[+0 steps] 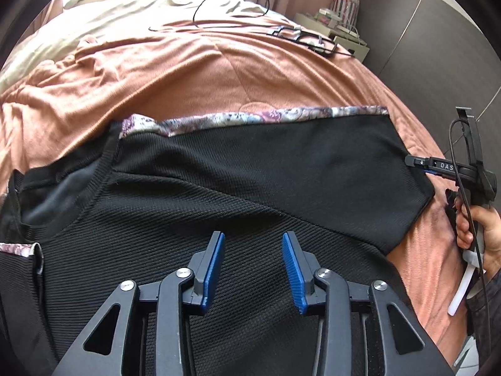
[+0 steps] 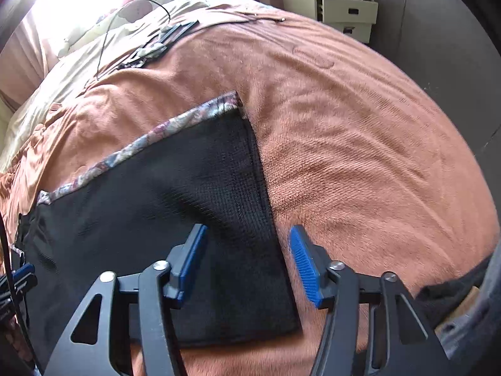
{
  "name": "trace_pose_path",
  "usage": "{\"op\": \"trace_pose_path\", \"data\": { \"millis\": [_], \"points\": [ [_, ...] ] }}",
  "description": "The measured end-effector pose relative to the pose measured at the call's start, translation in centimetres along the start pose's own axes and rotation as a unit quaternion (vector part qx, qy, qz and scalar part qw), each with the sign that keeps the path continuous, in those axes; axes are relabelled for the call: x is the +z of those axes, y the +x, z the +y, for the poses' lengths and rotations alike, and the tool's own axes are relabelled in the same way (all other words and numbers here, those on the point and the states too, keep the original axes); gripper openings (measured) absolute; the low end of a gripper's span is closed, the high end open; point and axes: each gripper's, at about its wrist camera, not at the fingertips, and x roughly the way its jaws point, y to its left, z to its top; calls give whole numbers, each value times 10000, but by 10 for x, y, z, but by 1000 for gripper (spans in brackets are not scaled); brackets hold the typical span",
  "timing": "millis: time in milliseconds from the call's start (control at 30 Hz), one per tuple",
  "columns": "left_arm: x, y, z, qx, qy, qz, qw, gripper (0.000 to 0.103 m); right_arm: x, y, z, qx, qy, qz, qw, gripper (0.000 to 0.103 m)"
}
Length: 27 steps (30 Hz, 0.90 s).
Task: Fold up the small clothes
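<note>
The black knit top (image 1: 238,194) lies flat on the salmon bedspread (image 1: 203,72), its long axis crosswise to both grippers, floral trim (image 1: 250,117) along the far edge; the left gripper (image 1: 253,269) hangs over mid-cloth, jaws partly open and empty, while the right gripper (image 2: 247,263) straddles the garment's right side edge, jaws likewise partly open, pads not yet pressing, so it looks nearer a usable hem. No container holds anything relevant; only the bedside drawer unit (image 2: 347,12) stands well apart.
</note>
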Motion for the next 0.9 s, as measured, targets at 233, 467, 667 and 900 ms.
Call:
{"op": "trace_pose_path", "data": {
  "millis": [233, 467, 667, 900],
  "points": [
    [0, 12, -3, -130, 2, 78, 9999, 38, 9, 7, 6, 79, -23, 57, 9999, 2],
    [-1, 27, -19, -262, 86, 139, 9995, 34, 17, -36, 26, 293, -342, -308, 9985, 2],
    [2, 35, -37, -375, 188, 150, 9990, 34, 21, -80, 45, 459, -669, -502, 9954, 2],
    [3, 41, -61, -500, 269, 142, 9983, 34, 24, -121, 74, 746, -905, -600, 9913, 2]
  ]
}}
